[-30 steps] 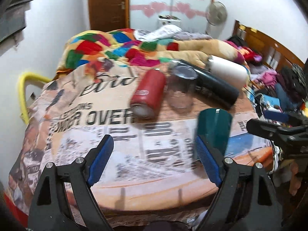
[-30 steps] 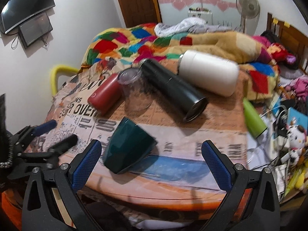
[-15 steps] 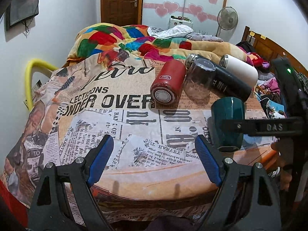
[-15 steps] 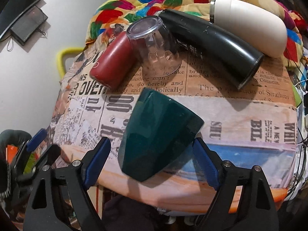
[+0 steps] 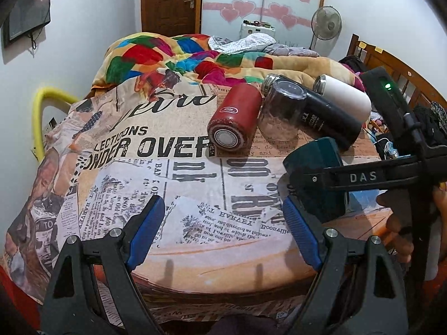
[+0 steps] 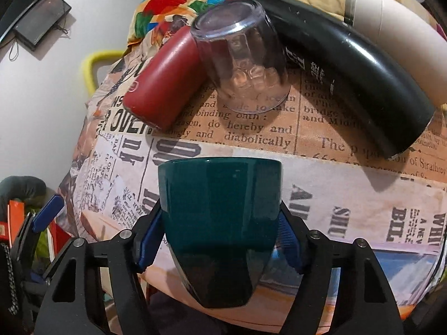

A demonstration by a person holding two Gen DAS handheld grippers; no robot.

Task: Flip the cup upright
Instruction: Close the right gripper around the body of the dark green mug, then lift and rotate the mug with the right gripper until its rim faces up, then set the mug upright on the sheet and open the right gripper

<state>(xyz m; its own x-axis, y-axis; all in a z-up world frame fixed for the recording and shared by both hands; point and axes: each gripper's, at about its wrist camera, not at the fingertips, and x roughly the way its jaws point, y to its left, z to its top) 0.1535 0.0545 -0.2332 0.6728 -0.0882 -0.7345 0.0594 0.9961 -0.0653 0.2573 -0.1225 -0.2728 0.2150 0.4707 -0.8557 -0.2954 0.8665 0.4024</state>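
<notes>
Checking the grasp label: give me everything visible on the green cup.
The green cup is dark teal, glossy, ceramic by its look, tapered, with no handle in view. The right gripper is shut on it, blue pads pressing opposite sides of its lower body. In the right wrist view the wide end is at the top and the narrow end toward the camera. It sits over the near edge of the newspaper-print cloth; whether it touches the cloth is unclear.

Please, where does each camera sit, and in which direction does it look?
Left wrist: on the left gripper, open, facing the printed cloth and the door; a hand shows at right.
Right wrist: on the right gripper, closed on the green cup, facing the bottles.
Both show the green cup, red bottle and clear glass.
</notes>
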